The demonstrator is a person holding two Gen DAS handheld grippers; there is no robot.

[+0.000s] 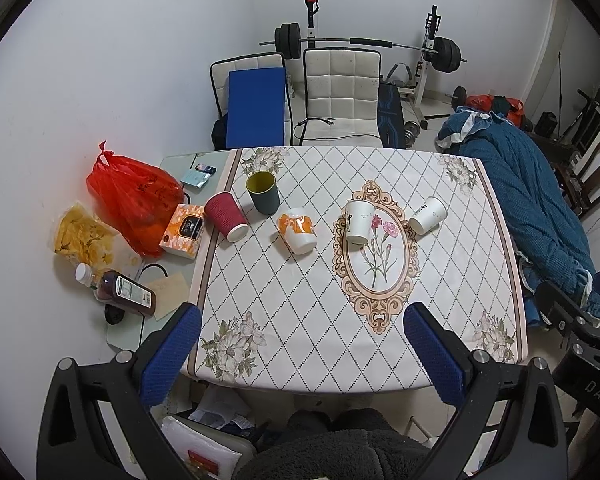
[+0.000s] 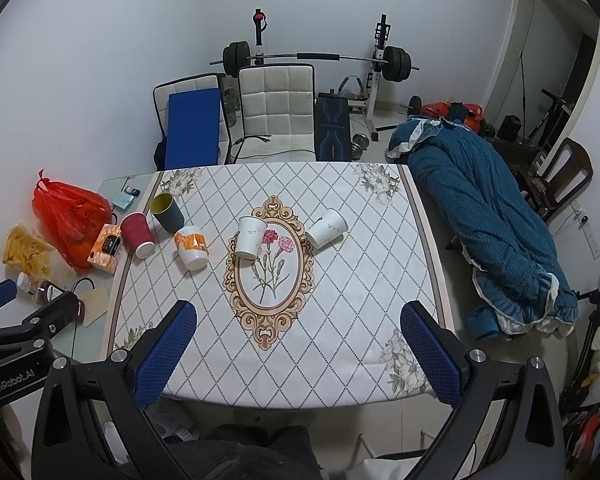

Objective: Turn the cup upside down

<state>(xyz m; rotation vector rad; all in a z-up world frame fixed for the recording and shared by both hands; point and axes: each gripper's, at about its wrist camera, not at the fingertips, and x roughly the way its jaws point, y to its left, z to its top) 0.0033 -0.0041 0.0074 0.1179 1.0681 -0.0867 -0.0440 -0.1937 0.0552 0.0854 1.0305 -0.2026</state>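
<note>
Several cups stand on the patterned tablecloth (image 1: 300, 320). A dark green cup (image 1: 263, 193) stands mouth up at the far left. A red ribbed cup (image 1: 225, 216), an orange-and-white cup (image 1: 297, 230) and two white paper cups (image 1: 359, 222) (image 1: 429, 215) stand with their wide ends down. The same cups show in the right wrist view: green (image 2: 167, 212), red (image 2: 137, 235), orange-and-white (image 2: 191, 247), white (image 2: 251, 237) (image 2: 326, 228). My left gripper (image 1: 302, 346) and right gripper (image 2: 298, 344) are both open and empty, held above the table's near edge.
Left of the cloth lie a red plastic bag (image 1: 134, 196), a tissue box (image 1: 183, 230), a bag of chips (image 1: 84, 236) and a brown bottle (image 1: 128, 292). Two chairs (image 1: 340, 92) stand beyond the table. A blue quilt (image 1: 532, 208) lies at the right.
</note>
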